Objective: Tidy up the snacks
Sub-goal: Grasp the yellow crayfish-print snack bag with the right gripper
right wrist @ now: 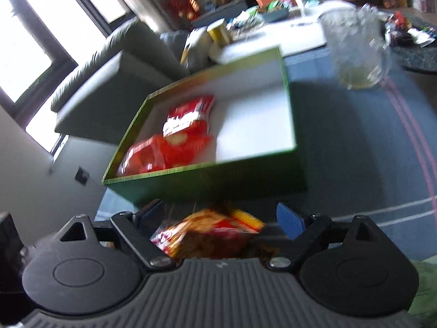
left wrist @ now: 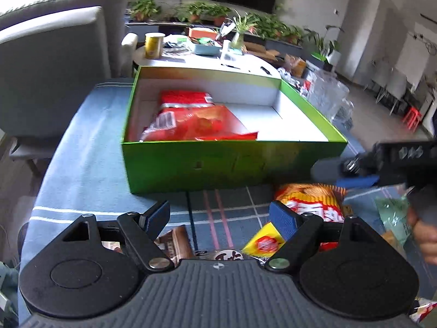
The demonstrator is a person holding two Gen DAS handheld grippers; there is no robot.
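Both grippers, left (left wrist: 220,216) and right (right wrist: 220,216), hang spread wide and empty above loose snacks (left wrist: 308,202) on a blue cloth (left wrist: 82,169), just near of a green box (left wrist: 218,164) holding red packets (left wrist: 191,120) at its left.

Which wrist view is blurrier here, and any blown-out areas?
Right wrist: heavy motion blur, green box and red snack bags smeared, windows blown out. Left wrist: mostly sharp, box edges crisp, slight smear on the red bags; fisheye bending in both.
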